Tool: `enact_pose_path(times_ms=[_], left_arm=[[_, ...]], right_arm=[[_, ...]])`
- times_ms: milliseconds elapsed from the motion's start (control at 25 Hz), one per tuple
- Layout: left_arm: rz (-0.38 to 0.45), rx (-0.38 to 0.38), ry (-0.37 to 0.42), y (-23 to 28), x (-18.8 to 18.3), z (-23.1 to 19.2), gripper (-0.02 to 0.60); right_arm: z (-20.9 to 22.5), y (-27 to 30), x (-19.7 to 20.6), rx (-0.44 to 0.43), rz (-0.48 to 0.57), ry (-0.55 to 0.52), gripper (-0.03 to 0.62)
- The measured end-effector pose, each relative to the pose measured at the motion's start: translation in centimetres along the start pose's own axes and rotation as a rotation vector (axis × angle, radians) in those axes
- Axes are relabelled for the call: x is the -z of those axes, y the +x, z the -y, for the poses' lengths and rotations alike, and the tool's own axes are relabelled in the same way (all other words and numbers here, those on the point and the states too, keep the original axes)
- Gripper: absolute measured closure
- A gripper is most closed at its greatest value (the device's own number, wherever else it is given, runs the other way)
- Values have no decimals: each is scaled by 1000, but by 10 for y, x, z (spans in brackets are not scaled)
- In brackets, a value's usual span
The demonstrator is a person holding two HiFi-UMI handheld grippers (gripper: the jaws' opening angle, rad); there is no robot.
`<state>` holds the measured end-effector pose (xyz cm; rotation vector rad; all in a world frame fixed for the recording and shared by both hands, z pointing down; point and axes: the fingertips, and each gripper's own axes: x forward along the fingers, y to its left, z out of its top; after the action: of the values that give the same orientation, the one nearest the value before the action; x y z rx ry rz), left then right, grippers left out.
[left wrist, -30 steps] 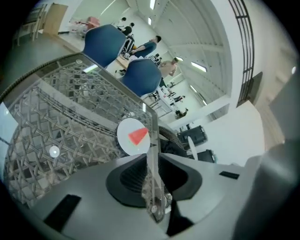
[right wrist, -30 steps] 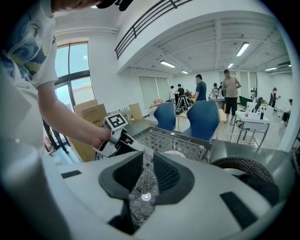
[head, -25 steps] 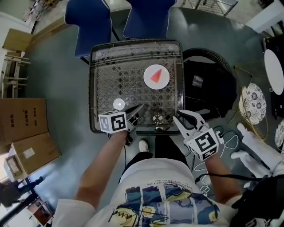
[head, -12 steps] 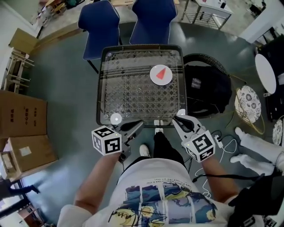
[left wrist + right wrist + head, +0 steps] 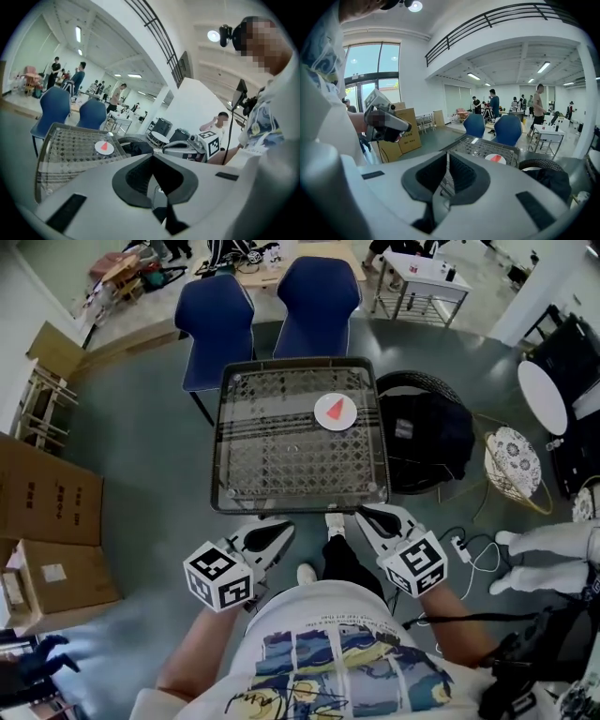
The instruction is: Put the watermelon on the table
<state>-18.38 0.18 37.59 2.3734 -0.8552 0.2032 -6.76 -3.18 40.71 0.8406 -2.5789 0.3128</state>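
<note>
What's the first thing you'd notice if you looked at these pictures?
The red watermelon slice on its white plate pops out, toward the far right of the see-through table. Next come two blue chairs behind it, and the left gripper and right gripper held before its near edge.

No readable text anywhere in my views. Marker cubes (image 5: 218, 575) carry only black-and-white square codes, no characters. Print line on my shirt (image 5: 323, 624) and white label on the cardboard box (image 5: 53, 573): too small to read.

Left gripper (image 5: 285, 528), right gripper (image 5: 363, 513): both closed, empty.
</note>
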Motion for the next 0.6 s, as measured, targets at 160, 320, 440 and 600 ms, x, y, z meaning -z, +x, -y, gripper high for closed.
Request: enact_pose_path(times_ms=[160, 320, 440, 600], left_arm=[[-41, -35, 133, -17, 11, 20, 574], [-41, -4, 173, -28, 16, 40, 574], [-20, 10, 151, -38, 14, 43, 574], [-26, 6, 168, -43, 15, 43, 574]], right_arm=[[-24, -14, -5, -10, 26, 6, 571], [-43, -24, -9, -8, 49, -13, 571], [-55, -24, -13, -3, 59, -16, 571], [-66, -23, -17, -10, 64, -37, 574]])
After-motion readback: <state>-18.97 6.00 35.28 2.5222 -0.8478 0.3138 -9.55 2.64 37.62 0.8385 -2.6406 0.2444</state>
